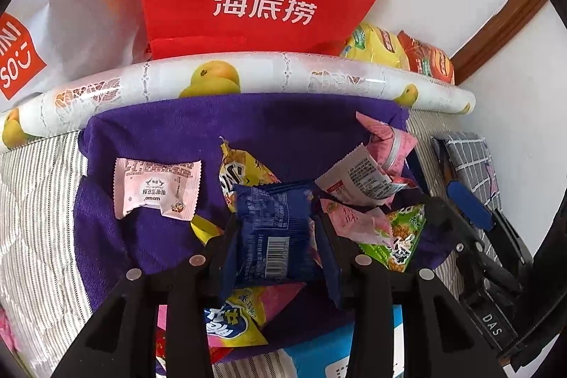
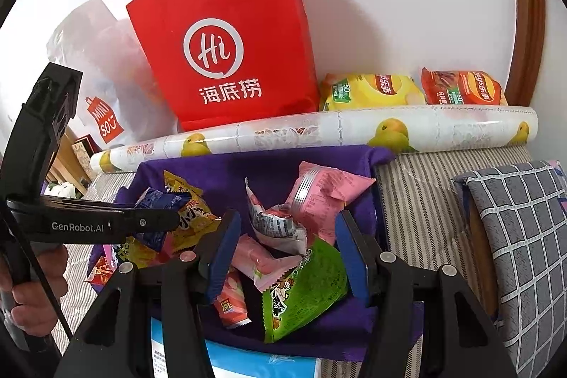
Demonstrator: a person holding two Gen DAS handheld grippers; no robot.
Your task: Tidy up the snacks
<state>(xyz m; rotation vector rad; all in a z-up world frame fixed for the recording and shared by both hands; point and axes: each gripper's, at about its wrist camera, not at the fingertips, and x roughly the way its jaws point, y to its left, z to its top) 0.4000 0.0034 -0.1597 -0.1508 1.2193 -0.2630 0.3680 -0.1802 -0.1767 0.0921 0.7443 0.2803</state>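
The left gripper (image 1: 274,236) pinches one dark blue snack packet (image 1: 271,236) above the purple cloth (image 1: 149,236); the right gripper (image 2: 285,257) hangs spread over a green packet (image 2: 308,286) and pink ones. Two chip bags (image 2: 368,91) sit behind a fruit-print roll (image 2: 354,126); lower packets are cut off
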